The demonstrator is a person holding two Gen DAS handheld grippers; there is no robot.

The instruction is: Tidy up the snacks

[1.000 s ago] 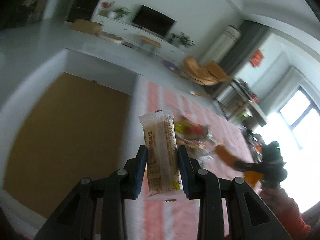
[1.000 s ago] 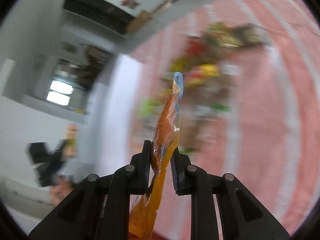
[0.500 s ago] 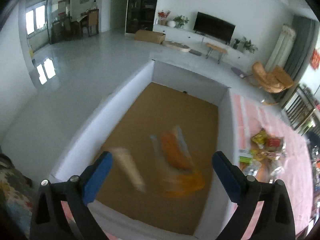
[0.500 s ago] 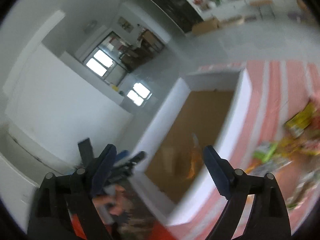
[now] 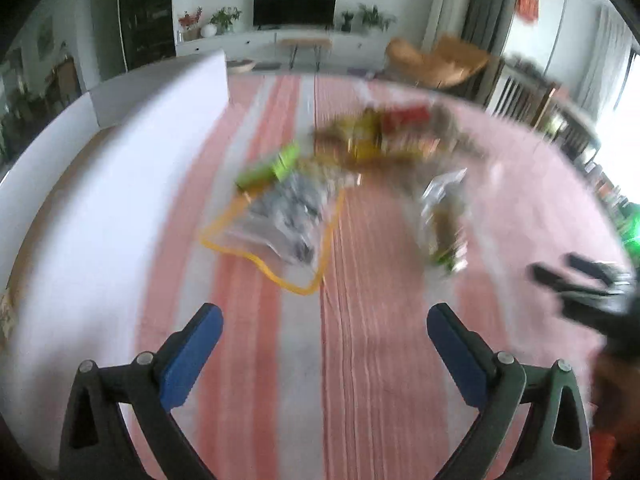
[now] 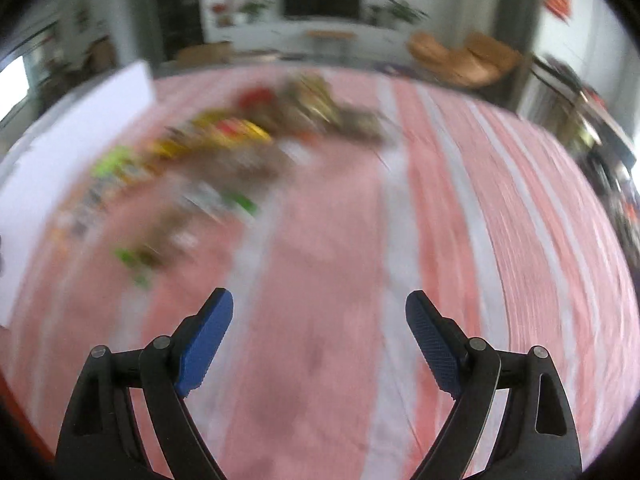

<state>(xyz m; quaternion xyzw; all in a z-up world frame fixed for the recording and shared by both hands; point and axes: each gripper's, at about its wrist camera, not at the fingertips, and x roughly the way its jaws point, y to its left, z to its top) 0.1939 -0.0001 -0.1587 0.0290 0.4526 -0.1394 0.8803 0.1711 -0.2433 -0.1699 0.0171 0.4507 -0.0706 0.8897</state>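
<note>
Both views are motion-blurred. A pile of snack packets (image 5: 372, 140) lies on the pink striped cloth (image 5: 360, 360); it also shows in the right wrist view (image 6: 224, 148). Nearest my left gripper (image 5: 325, 340) is a clear bag with a yellow edge (image 5: 280, 224), and a small clear packet (image 5: 444, 216) lies to its right. The left gripper is open and empty above the cloth. My right gripper (image 6: 319, 328) is open and empty too, with the pile ahead on its left. It shows at the right edge of the left wrist view (image 5: 576, 280).
The white-walled box (image 5: 120, 160) stands along the left side of the cloth; its wall also shows in the right wrist view (image 6: 60, 128). A TV wall, plants and an orange armchair (image 5: 436, 60) lie beyond the table.
Both grippers dropped their snacks into the box, opened, and swung from the box back toward the snack pile on the cloth.
</note>
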